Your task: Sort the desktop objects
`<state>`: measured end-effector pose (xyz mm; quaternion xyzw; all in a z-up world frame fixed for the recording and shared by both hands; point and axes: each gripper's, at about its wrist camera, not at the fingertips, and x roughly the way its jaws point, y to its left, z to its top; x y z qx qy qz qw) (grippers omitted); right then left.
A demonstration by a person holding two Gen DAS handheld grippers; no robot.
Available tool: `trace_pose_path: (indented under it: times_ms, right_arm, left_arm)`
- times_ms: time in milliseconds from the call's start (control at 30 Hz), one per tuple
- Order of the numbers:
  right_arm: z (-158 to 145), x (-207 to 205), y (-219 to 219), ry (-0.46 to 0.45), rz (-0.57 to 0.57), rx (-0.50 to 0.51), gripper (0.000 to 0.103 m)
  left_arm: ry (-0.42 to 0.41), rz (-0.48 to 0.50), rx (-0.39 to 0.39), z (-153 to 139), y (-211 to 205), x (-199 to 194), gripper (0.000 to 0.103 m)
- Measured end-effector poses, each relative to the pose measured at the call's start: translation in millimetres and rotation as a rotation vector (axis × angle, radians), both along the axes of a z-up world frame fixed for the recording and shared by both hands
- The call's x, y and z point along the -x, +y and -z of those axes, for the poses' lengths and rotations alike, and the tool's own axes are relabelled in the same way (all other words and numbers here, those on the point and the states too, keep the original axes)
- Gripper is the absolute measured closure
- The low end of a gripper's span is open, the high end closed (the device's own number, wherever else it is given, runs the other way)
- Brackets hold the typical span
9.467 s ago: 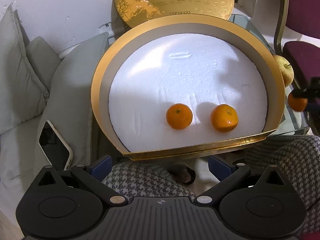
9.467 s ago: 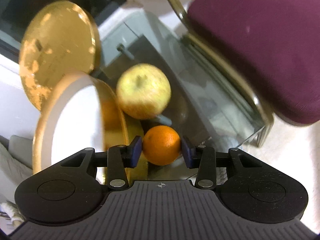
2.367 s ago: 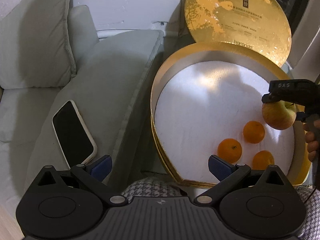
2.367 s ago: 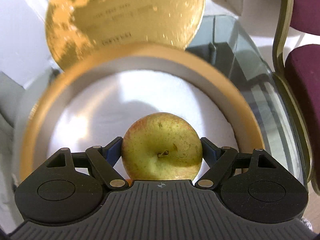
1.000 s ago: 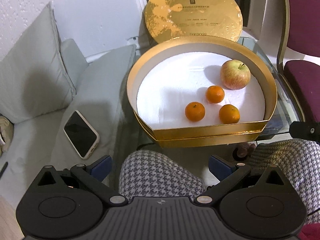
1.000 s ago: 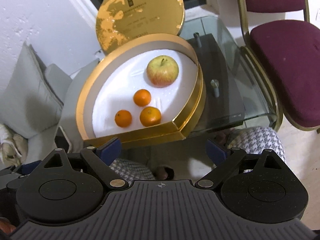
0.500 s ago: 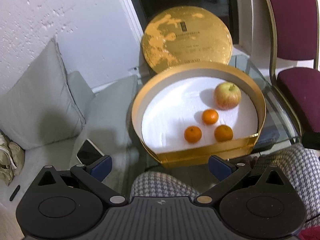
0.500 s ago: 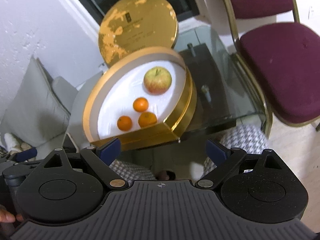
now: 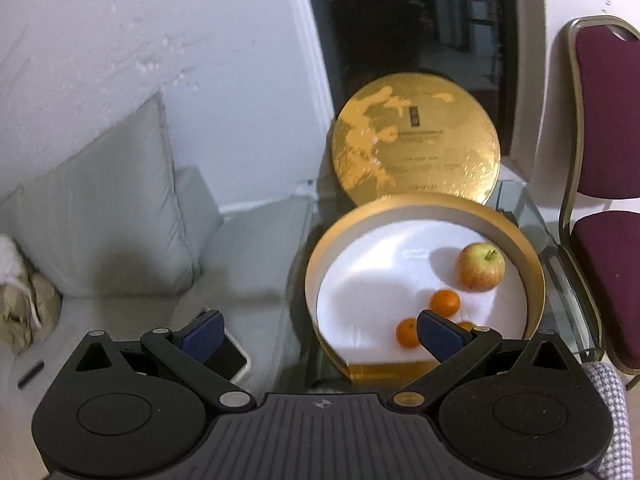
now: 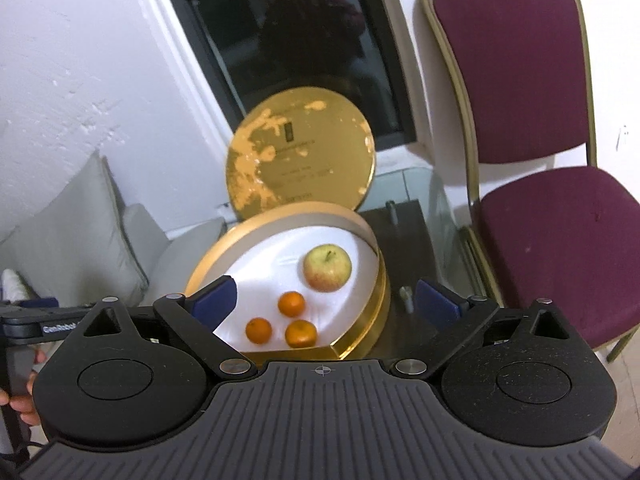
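A round gold box with a white foam floor sits on a glass table. Inside lie an apple and three oranges, one partly hidden in the left wrist view behind my fingertip. My left gripper is open and empty, held high and back from the box. My right gripper is open and empty too, also well back. The left gripper's body shows at the left edge of the right wrist view, with a hand on it.
The gold lid leans against the wall and dark window behind the box. A maroon chair stands to the right. Grey cushions and a phone lie on the left. Houndstooth cloth is at lower right.
Both grippers have pulled further up and back from the box, so it looks smaller. The fruit has not moved. Both stay open.
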<state>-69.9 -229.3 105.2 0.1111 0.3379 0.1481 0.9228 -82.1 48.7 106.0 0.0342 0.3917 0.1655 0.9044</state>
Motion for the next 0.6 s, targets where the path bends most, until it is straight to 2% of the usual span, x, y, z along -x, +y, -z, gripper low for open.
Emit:
trace_pose_path:
  times_ms: [133, 333, 600]
  right_arm:
    - [5, 6, 3, 0.021, -0.005, 0.02, 0.003]
    - [13, 12, 6, 0.049, 0.001, 0.025, 0.003]
    - [13, 15, 11, 0.029, 0.001, 0.036, 0.003]
  left_arm:
    - [0.037, 0.011, 0.068, 9, 0, 7, 0.001]
    - [0.074, 0.029, 0.083, 17, -5, 13, 0.001]
    - [0.101, 0.046, 0.065, 18, -3, 13, 0.001]
